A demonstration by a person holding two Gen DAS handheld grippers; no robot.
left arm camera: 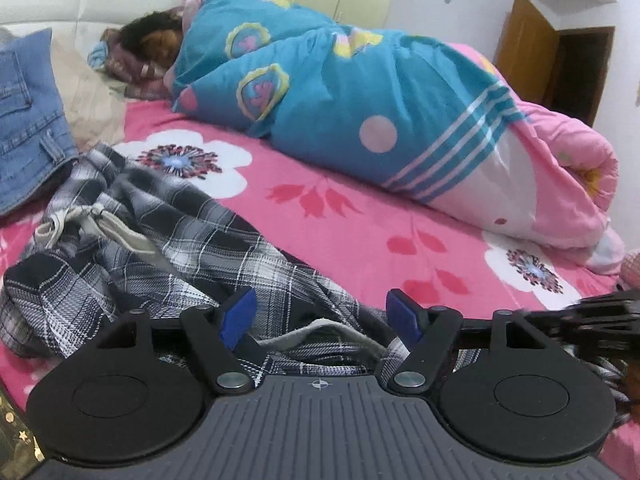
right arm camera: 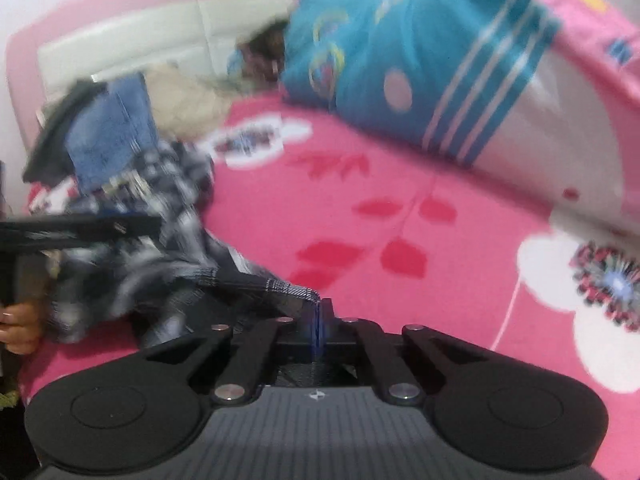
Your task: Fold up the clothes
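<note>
Two garments lie on the bed in the left wrist view. A crumpled black-and-white plaid garment (left arm camera: 160,240) with a pale drawstring (left arm camera: 96,220) sprawls across the pink floral bedsheet (left arm camera: 360,232), and folded blue jeans (left arm camera: 28,120) sit beyond it at the left edge. The left gripper (left arm camera: 320,314) hovers low over the near end of the plaid cloth, its jaws spread wide with cloth and a strip of grey lining showing between the blue pads (left arm camera: 240,316); nothing is pinched. A person lies across the far side of the bed under a teal quilt (left arm camera: 340,88), with a pink quilt (left arm camera: 560,184) bunched at the foot end. At the right edge the other tool shows as a dark blur.

From the right wrist view, much of it motion-blurred, the right gripper (right arm camera: 317,320) has its jaws pressed together on a corner of the plaid garment (right arm camera: 192,264), which trails off to the left over the bedsheet (right arm camera: 400,200). The left gripper's dark body (right arm camera: 76,228) crosses the left side above the cloth, with a hand (right arm camera: 20,328) on its handle. Jeans (right arm camera: 112,132) and a dark item (right arm camera: 60,136) I cannot identify sit behind, near a white headboard (right arm camera: 160,36). The teal quilt (right arm camera: 400,48) fills the top.
</note>
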